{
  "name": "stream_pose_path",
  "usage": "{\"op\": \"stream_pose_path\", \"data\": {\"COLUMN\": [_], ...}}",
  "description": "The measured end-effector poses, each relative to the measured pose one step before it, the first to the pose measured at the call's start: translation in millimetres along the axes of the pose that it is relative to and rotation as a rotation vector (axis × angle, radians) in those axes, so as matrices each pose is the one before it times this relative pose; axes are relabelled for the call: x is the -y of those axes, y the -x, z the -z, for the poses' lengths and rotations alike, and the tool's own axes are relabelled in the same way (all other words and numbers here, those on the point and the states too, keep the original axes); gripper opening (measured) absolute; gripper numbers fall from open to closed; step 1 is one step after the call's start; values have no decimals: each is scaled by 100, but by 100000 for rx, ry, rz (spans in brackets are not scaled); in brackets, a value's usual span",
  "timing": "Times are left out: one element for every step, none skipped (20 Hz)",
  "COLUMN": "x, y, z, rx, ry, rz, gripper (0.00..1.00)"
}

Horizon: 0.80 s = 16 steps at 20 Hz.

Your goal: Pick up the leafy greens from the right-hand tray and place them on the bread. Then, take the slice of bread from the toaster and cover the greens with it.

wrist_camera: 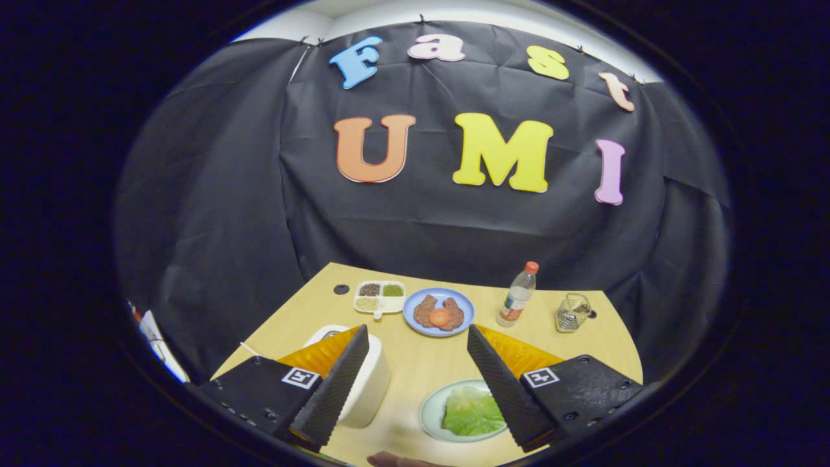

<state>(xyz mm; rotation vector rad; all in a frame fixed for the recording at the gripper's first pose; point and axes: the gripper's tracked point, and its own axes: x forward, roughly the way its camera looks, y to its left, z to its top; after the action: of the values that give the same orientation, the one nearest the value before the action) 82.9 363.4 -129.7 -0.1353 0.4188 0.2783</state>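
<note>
Leafy greens lie on a pale plate between our gripper fingers, which we hold spread wide, grasping nothing. Behind the left finger we see the white toaster; beyond, a blue plate with meat.

Even, soft overhead light keeps the worktop bright, and shadows under the plates are faint. The bottle carries a small glare. Fisheye distortion bends the far worktop edge. The centre is sharp, the rim darker and softer.
</note>
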Motion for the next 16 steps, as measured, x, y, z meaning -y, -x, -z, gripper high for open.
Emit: {"op": "stream_pose_path", "data": {"x": [-1583,-1102,-958,-1021,-1148,-1081,-867,-994,-729,-732,-795,-420,-596,-356,88,351], "y": [-145,-211,-208,-497,-520,-631,-549,-625,-565,-663,-710,-577,-590,-502,-490,-571], "z": [-51,138,214,347,368,408,492,643,562,803,739,502,261,291,503,756], "rx": [-116,-446,-513,-482,-437,-890,-1213,-1446,-1877,-1894,-1996,-1310,-206,103,-1231,-2079], "ry": [-191,-589,-744,-969,-592,498,524,-377,-734,-1096,31,1162,1211,179,-115,28], "rz": [-687,438,762,849,532,1174,1200,605,1793,1007,174,1236,-49,514,1886,2748], "gripper": [98,98,98,98,98,98,98,98,98,96,95,93,91,90,88,86]}}
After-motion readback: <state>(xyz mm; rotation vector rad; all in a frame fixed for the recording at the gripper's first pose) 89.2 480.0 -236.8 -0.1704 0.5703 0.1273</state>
